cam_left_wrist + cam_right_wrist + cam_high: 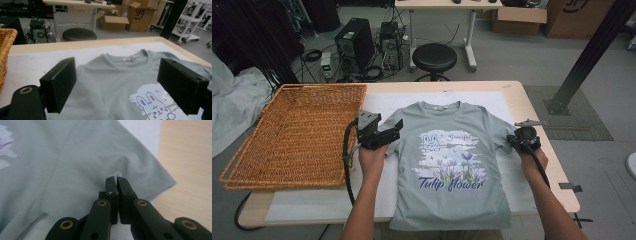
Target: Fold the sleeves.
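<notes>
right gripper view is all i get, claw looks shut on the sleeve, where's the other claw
Observer: The left claw hovers at the t-shirt's other shoulder, jaws wide apart, nothing between them.
Operator: anything beside the shirt i should know about
Observer: A wicker basket sits on the table's left part, next to the left claw.
Operator: is the shirt flat or bunched
Observer: Flat and face up on a white mat, collar away from the person, print reading "Tulip flower".
Operator: and my claw, which sleeve
Observer: The right claw is at the edge of the sleeve on the person's right, near the table's right edge.
</notes>
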`<state>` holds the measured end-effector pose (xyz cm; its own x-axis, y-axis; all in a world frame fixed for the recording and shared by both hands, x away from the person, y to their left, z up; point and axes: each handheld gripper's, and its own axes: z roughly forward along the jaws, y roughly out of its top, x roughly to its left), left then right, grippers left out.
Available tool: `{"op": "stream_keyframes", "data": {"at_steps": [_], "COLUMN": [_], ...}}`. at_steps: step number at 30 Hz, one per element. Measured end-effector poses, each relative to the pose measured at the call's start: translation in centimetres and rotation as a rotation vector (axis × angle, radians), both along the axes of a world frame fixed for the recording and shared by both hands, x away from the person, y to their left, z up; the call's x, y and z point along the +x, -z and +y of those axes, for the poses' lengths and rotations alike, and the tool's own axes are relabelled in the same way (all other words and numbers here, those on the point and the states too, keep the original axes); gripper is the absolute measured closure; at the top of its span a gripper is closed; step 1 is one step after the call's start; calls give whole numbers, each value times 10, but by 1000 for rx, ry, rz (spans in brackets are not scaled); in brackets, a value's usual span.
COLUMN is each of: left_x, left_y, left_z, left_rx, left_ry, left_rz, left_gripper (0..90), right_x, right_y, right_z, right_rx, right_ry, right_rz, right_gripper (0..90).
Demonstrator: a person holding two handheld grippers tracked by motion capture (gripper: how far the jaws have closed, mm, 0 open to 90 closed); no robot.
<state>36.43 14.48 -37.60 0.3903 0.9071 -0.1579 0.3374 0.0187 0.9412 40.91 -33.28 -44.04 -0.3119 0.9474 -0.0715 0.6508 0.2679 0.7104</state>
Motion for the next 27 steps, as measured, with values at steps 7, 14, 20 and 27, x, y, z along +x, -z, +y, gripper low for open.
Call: {"op": "stream_keyframes", "data": {"at_steps": [7, 14, 20, 27], "left_x": [-1, -2, -4, -6], "left_y": [0, 4, 10, 14], "left_z": [2, 3, 3, 2], "left_rx": [7, 11, 10, 8], "left_ry": [-5, -20, -28, -40], "left_rz": [3, 20, 41, 53], "left_gripper": [166, 166, 166, 167], "right_x": [7, 0, 1, 1], "right_y": [-40, -51, -54, -36], "right_z": [19, 102, 84, 56], "right_rx": [1, -62, 285, 195], "right_ry": [-69, -376, -369, -311], "right_rz": [-157, -149, -128, -59], "right_gripper": [883, 877, 717, 751]}}
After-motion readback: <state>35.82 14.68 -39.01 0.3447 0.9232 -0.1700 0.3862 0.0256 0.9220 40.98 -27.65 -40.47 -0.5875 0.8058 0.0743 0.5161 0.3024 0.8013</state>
